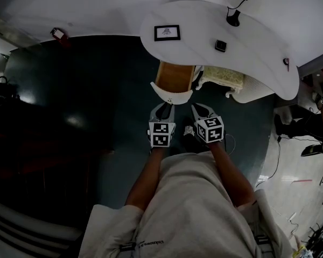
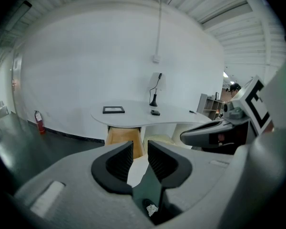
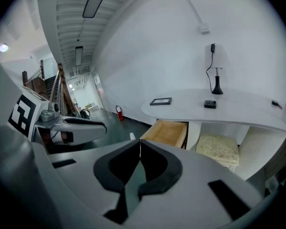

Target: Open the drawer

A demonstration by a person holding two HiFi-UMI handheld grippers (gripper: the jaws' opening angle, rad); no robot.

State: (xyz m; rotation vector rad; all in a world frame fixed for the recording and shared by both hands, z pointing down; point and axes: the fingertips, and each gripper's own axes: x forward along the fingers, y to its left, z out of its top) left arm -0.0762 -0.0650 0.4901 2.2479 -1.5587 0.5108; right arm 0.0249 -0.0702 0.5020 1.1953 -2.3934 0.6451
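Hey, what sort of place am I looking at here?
Probably an office reception or lobby: a curved white desk with an open wooden drawer, a cushioned seat beneath it, a fire extinguisher by the wall.

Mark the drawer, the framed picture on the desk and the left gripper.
drawer point(image 1: 175, 76), head view, its bare wooden inside.
framed picture point(image 1: 167, 33), head view, middle of the frame.
left gripper point(image 2: 139, 148), left gripper view, midway between its parted fingertips.
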